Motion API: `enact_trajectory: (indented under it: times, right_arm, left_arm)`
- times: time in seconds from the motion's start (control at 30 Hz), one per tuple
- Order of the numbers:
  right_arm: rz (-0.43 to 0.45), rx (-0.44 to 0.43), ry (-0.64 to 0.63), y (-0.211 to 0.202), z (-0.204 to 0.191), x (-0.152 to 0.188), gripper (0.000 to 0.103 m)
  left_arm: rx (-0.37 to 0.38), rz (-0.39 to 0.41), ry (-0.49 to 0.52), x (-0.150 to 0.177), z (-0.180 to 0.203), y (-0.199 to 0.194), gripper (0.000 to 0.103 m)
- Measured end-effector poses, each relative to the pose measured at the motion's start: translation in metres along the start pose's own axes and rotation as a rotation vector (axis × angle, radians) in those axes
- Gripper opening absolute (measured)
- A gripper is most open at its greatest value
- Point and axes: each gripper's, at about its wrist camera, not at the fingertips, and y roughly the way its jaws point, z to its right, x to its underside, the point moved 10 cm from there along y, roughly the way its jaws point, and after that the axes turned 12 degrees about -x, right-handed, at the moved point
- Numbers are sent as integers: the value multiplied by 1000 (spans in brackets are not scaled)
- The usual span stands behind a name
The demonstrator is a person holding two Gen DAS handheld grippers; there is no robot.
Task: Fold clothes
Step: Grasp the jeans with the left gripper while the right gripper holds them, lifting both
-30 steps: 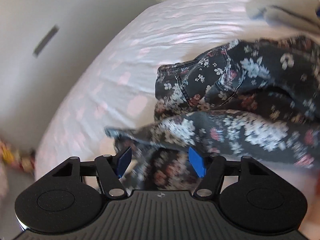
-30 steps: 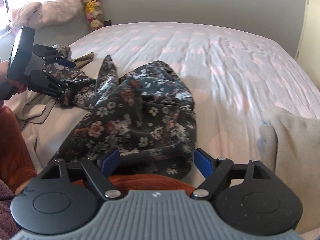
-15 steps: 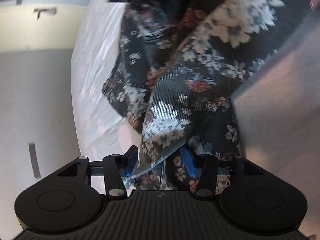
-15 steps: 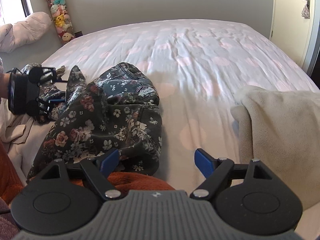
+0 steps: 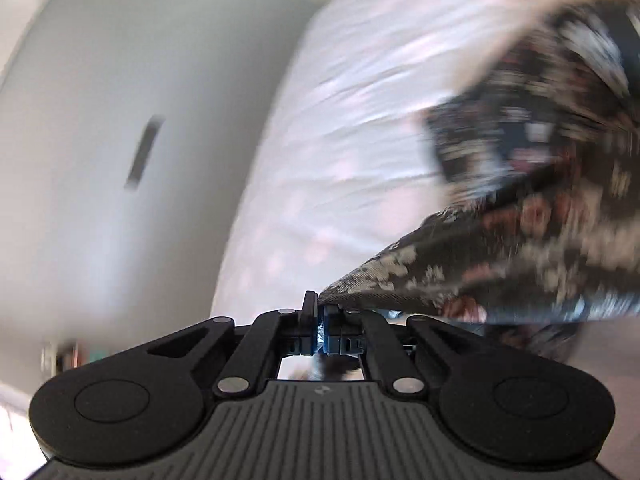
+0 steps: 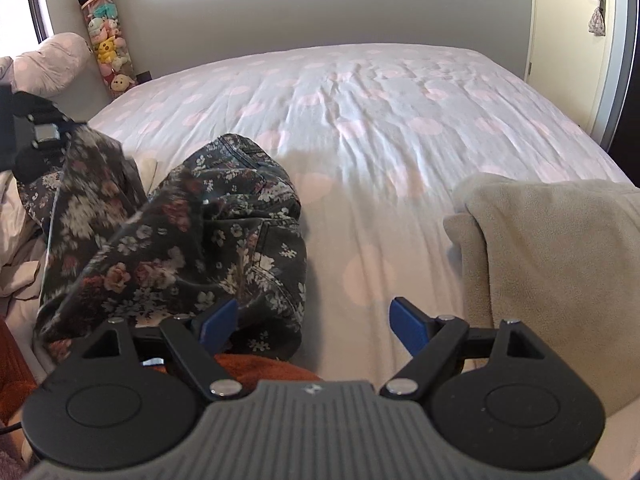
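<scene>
The floral trousers (image 6: 208, 240) are heaped on the bed (image 6: 400, 120) at ten o'clock from the right gripper (image 6: 312, 320), jaws spread empty; one end is clamped in the left gripper (image 5: 319, 320), stretched toward two o'clock.

Motion blur is smearing the dark floral-print denim garment (image 5: 540, 216) across the right of the left wrist view, and the frame's right edge is cutting it off. Its pinched edge is disappearing between the closed blue pads of the left gripper (image 5: 319, 320). In the right wrist view, the left edge is cropping that gripper, the beige fleece blanket (image 6: 560, 248) is running off lower right, and a rust-orange cloth (image 6: 256, 372) is hiding behind the right gripper (image 6: 314, 320).
</scene>
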Motion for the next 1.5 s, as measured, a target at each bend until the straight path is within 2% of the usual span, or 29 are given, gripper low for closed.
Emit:
enact_trajectory:
  times: [0.13, 0.4, 0.53, 0.63, 0.8, 0.93, 1.07, 1.13, 1.17, 1.2, 1.33, 1.5]
  right_arm:
    - [18, -38, -43, 2, -14, -9, 85]
    - [4, -149, -159, 19, -59, -25, 85]
    - [-15, -207, -214, 33, -87, -32, 85]
    - [-40, -272, -245, 47, -116, -32, 85]
    - [-135, -328, -343, 83, -166, -11, 85]
    - [-199, -275, -497, 116, -196, 4, 83]
    - [-262, -237, -697, 147, -219, 13, 78]
    - [-320, -222, -731, 164, -218, 17, 72]
    - [-347, -196, -750, 174, -215, 19, 66]
    - [-375, -169, -770, 183, -212, 21, 65]
    - [-471, -108, -798, 210, -203, 32, 65]
    - [-497, -77, -830, 222, -199, 34, 66]
  left_arm:
    - [-99, -149, -135, 40, -77, 3, 1]
    - [-363, -386, -261, 125, -201, -20, 1]
    - [-482, -489, -248, 167, -243, -32, 1]
    - [-520, -563, -225, 196, -256, -33, 1]
    - [-525, -664, -217, 240, -254, -26, 1]
    - [-488, -715, -237, 267, -246, -36, 1]
    - [-480, -713, -228, 274, -240, -34, 1]
    - [-477, -710, -223, 277, -237, -33, 1]
    - [-476, -708, -221, 279, -235, -32, 1]
    - [-475, -706, -217, 281, -234, -31, 1]
    - [-461, -697, -205, 286, -229, -23, 1]
    - [-448, -702, -208, 295, -224, -13, 1]
